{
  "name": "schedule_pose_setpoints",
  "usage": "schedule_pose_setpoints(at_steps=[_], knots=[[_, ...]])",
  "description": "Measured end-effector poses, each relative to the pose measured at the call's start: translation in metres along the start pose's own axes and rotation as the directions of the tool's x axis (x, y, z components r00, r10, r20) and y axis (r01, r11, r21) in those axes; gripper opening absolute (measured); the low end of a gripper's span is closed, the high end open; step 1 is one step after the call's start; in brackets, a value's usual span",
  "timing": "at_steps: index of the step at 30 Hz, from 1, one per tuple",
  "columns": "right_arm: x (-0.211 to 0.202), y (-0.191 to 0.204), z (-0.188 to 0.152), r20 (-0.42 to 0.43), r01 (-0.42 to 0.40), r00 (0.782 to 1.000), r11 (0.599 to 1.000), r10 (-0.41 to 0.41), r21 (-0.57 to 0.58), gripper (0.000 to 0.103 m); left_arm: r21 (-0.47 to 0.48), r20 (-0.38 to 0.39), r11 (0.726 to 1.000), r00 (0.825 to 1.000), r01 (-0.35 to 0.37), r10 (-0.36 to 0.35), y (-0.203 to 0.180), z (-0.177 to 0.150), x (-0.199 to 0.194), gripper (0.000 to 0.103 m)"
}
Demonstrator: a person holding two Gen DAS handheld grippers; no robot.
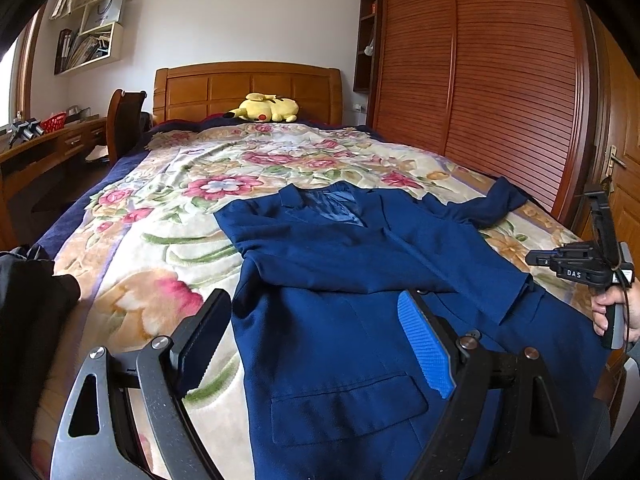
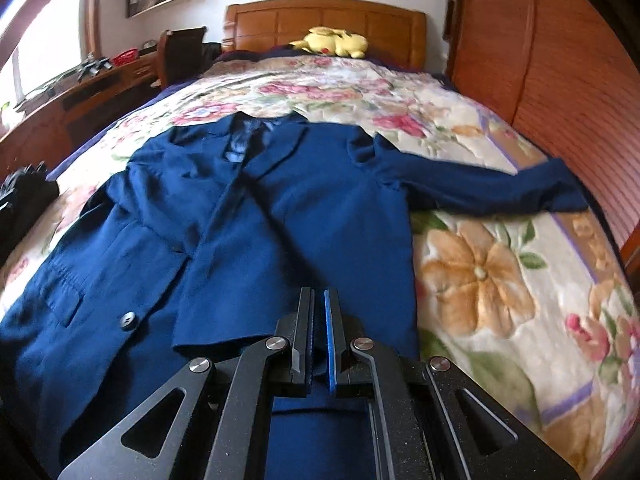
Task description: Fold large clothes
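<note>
Nearest the lens, the left claw [image 1: 316, 344] stood wide apart over the hem of the blue jacket [image 1: 360, 280], clamped on nothing, its pads clear of the cloth as far as could be seen. From the right wrist view, the right claw [image 2: 319, 340] had its pads drawn together with nothing visibly pinched between them, poised low above the jacket's lower front. The jacket lay face up on the bed [image 1: 160, 216], toward the foot end, collar pointing to the headboard [image 1: 248, 88]. One sleeve [image 2: 224, 240] already lay folded across the chest; the other sleeve [image 2: 480, 188] stretched out flat toward the bed's wardrobe-side edge. Judging by this, the fold was barely begun: the outstretched sleeve wanted bringing in, and the body folding up afterward. A yellow plush toy [image 1: 264, 108] rested by the headboard.
</note>
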State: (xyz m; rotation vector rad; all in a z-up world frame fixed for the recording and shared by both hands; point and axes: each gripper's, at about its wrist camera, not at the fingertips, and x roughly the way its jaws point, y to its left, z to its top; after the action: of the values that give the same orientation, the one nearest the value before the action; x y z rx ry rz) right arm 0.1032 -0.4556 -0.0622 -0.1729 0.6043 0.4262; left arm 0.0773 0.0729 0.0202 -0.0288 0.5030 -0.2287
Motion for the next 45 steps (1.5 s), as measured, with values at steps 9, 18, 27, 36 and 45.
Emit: schedule_pose_setpoints(at_steps=[9, 18, 27, 36, 45], knots=[[0.007, 0.050, -0.007, -0.028, -0.122, 0.993, 0.984, 0.119, -0.130, 0.059, 0.018, -0.012, 1.000, 1.000, 0.016, -0.016, -0.011, -0.003, 0.004, 0.086], [0.052, 0.063, -0.014, -0.156, -0.147, 0.981, 0.971, 0.118, -0.189, 0.059, 0.050, -0.033, 0.998, 0.999, 0.041, -0.040, -0.027, -0.008, 0.007, 0.086], [0.061, 0.069, -0.006, -0.171, -0.117, 0.982, 0.964, 0.076, -0.240, 0.027, 0.071, -0.045, 0.997, 0.998, 0.043, -0.040, -0.036, -0.009, 0.010, 0.086], [0.035, 0.025, 0.017, -0.039, -0.006, 0.999, 0.986, -0.001, -0.167, 0.006, 0.070, -0.050, 0.996, 0.997, 0.058, -0.055, -0.042, -0.008, 0.014, 0.086], [0.047, -0.008, 0.029, -0.032, 0.043, 0.998, 0.992, -0.047, -0.117, 0.006, 0.079, -0.050, 0.994, 0.996, 0.076, -0.072, -0.059, -0.003, 0.025, 0.086]])
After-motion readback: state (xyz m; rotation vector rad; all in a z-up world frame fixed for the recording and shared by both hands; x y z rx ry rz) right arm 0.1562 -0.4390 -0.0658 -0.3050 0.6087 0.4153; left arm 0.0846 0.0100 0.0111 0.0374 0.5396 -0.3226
